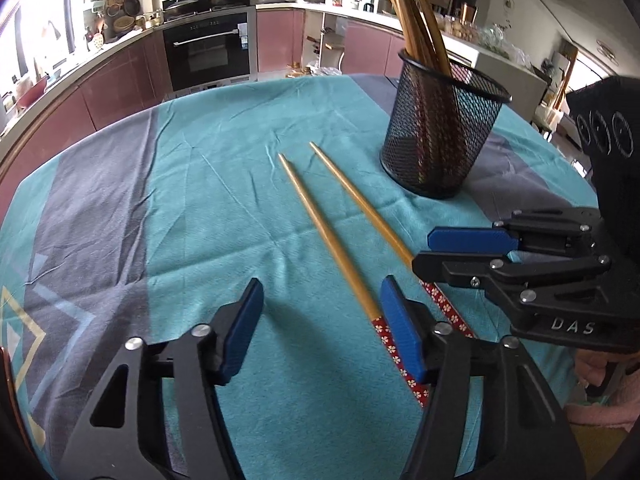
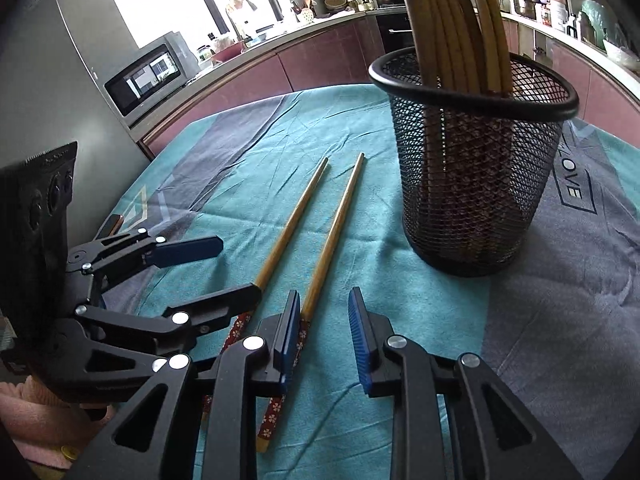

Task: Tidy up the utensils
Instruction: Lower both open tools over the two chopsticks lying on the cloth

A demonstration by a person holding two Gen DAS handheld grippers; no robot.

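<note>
Two loose wooden chopsticks with red flowered handles lie side by side on the teal cloth: the left one (image 1: pixel 320 232) (image 2: pixel 292 220) and the right one (image 1: pixel 360 200) (image 2: pixel 332 232). A black mesh holder (image 1: pixel 436 132) (image 2: pixel 472 184) with several chopsticks upright in it stands just beyond them to the right. My left gripper (image 1: pixel 320 320) (image 2: pixel 240 268) is open low over the left chopstick's handle end, which runs under its right finger. My right gripper (image 2: pixel 324 320) (image 1: pixel 422 250) is open a little, nothing between its pads. The right chopstick passes under its left finger (image 2: pixel 292 332).
The teal and grey cloth (image 1: pixel 200 200) covers the table, whose far edge faces pink kitchen cabinets and a built-in oven (image 1: pixel 208 52). A microwave (image 2: pixel 148 72) stands off to the left. A person's pink sleeve (image 1: pixel 600 412) shows behind the right gripper.
</note>
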